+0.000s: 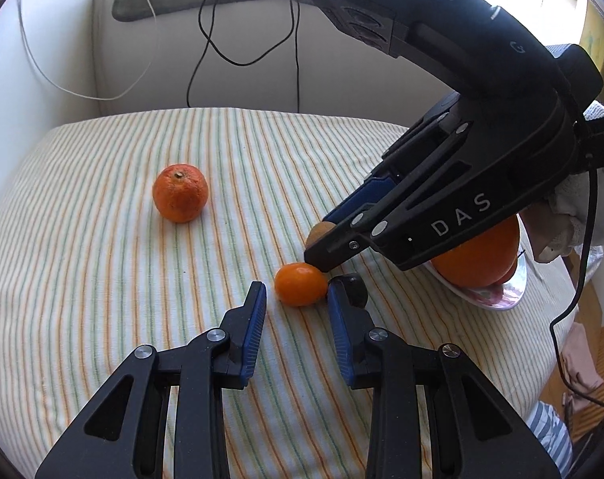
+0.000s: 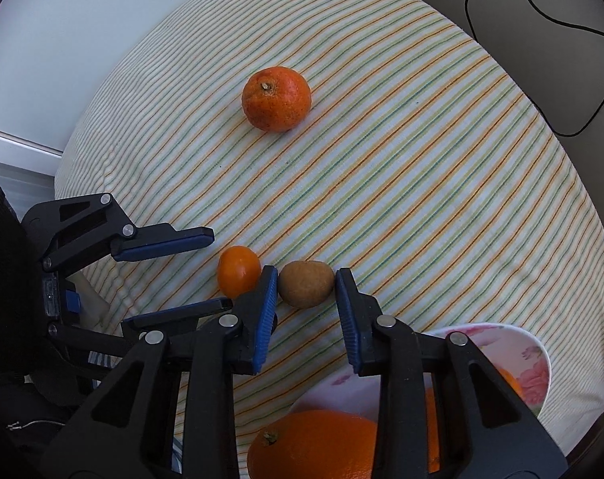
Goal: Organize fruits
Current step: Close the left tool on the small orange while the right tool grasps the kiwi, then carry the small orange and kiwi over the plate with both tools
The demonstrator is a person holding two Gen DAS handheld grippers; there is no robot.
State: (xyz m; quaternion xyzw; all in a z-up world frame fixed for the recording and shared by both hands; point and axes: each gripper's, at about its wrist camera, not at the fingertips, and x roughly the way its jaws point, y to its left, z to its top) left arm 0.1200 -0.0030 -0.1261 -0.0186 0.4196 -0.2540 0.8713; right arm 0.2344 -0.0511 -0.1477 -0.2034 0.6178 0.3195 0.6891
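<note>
Right claw (image 2: 306, 285) around kiwi (image 2: 306, 289)

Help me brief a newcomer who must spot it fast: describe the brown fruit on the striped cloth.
On the striped tablecloth, find the floral bowl holding a large orange. Just beyond its rim lies the kiwi, between the fingers of the right hand-held gripper, next to a small tangerine. It is the only dull brown, fuzzy fruit; all the others are orange.
</note>
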